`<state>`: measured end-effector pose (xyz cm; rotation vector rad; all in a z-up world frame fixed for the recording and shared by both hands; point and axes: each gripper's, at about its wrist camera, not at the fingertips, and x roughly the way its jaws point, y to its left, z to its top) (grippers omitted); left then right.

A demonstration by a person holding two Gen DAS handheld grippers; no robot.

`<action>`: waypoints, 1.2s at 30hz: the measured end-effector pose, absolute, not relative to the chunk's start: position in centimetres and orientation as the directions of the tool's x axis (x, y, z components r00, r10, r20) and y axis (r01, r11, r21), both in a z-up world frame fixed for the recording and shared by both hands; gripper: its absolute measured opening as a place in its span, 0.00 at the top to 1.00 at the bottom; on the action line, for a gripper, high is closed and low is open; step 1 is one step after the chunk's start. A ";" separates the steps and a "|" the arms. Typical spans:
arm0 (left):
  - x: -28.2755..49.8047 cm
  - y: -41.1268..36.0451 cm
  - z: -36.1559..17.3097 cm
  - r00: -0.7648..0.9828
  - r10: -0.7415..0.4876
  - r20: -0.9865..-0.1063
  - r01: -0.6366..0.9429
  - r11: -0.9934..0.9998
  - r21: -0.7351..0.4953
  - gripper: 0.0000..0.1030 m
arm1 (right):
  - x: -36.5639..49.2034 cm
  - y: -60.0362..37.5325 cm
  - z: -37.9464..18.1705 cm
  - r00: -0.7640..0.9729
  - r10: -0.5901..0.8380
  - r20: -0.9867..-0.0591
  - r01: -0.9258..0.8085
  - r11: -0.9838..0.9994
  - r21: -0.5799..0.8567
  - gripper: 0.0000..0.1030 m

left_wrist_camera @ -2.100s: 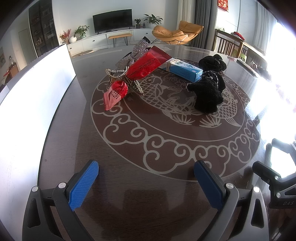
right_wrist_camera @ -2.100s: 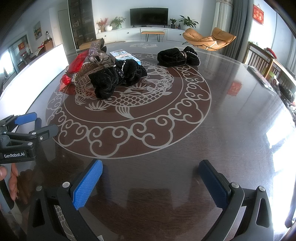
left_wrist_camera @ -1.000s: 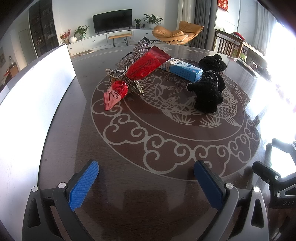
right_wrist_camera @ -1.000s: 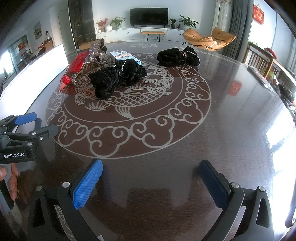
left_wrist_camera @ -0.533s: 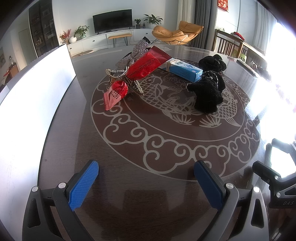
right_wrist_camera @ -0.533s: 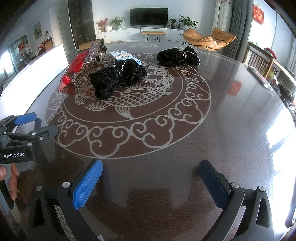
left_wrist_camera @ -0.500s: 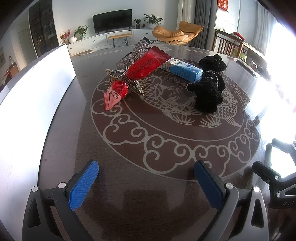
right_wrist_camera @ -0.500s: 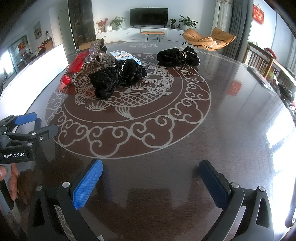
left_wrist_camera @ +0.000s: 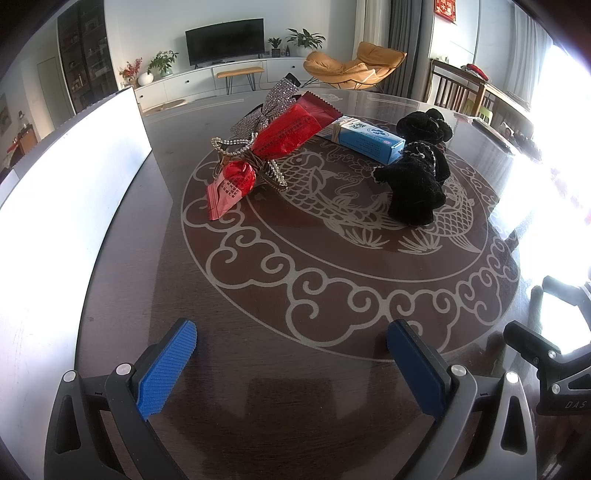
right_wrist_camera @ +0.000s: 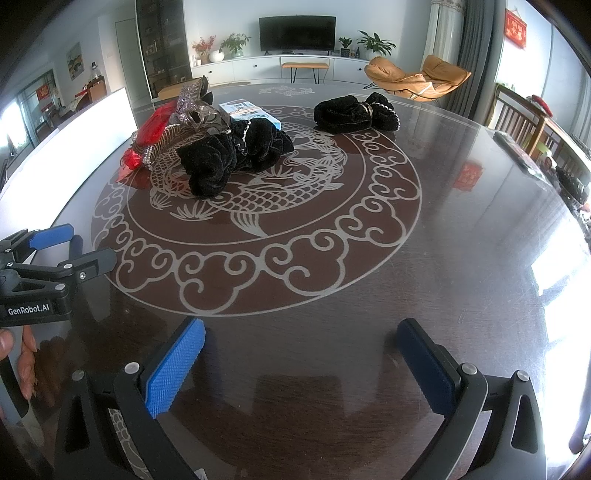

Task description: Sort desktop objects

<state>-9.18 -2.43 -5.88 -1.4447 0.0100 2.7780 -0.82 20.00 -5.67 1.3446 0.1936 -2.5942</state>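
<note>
On a dark round table (right_wrist_camera: 461, 295) inlaid with a pale fish-and-cloud medallion, two handheld grippers hover low over the near edge, both with jaws spread wide and nothing between their blue pads. The left gripper (left_wrist_camera: 291, 354) faces a cluster of items at the far side of the medallion: a long red foil packet (left_wrist_camera: 291, 129) lying across a rhinestone bow (left_wrist_camera: 269, 107), a small red wrapped sweet (left_wrist_camera: 234, 182) just in front of them, and a beaded hair clip (left_wrist_camera: 236, 146) touching the packet. A blue-and-white box (left_wrist_camera: 365, 138) lies just right of the red packet, its near end beside a black velvet scrunchie (left_wrist_camera: 415, 184). The right gripper (right_wrist_camera: 301, 354) sees the same scrunchie (right_wrist_camera: 232, 157) at the centre of the fish design, with the box (right_wrist_camera: 245, 110) behind it and the red packet (right_wrist_camera: 157, 127) to the left. A second black velvet scrunchie (right_wrist_camera: 354, 112) sits apart, farther back and to the right on the medallion's rim. A white board (left_wrist_camera: 55, 206) stands along the table's left side. The left gripper (right_wrist_camera: 55, 251) also appears at the left edge of the right wrist view, held by a hand (right_wrist_camera: 22, 362) whose fingers show beneath it. A television (right_wrist_camera: 297, 33) and a tan lounge chair (right_wrist_camera: 417, 79) stand in the room beyond.
</note>
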 end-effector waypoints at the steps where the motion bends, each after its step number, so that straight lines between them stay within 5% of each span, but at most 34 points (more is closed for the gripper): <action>1: -9.2 -2.4 -5.9 -0.574 0.006 -0.819 -0.012 -1.000 0.001 0.00 | -0.8 19.9 -5.7 -0.562 -0.125 -0.818 0.248 -0.969 -0.022 0.00; 36: -9.2 -2.5 -5.9 -0.575 0.006 -0.818 -0.012 -1.000 0.001 0.00 | -0.7 20.0 -5.6 -0.560 -0.129 -0.818 0.248 -0.969 -0.017 0.00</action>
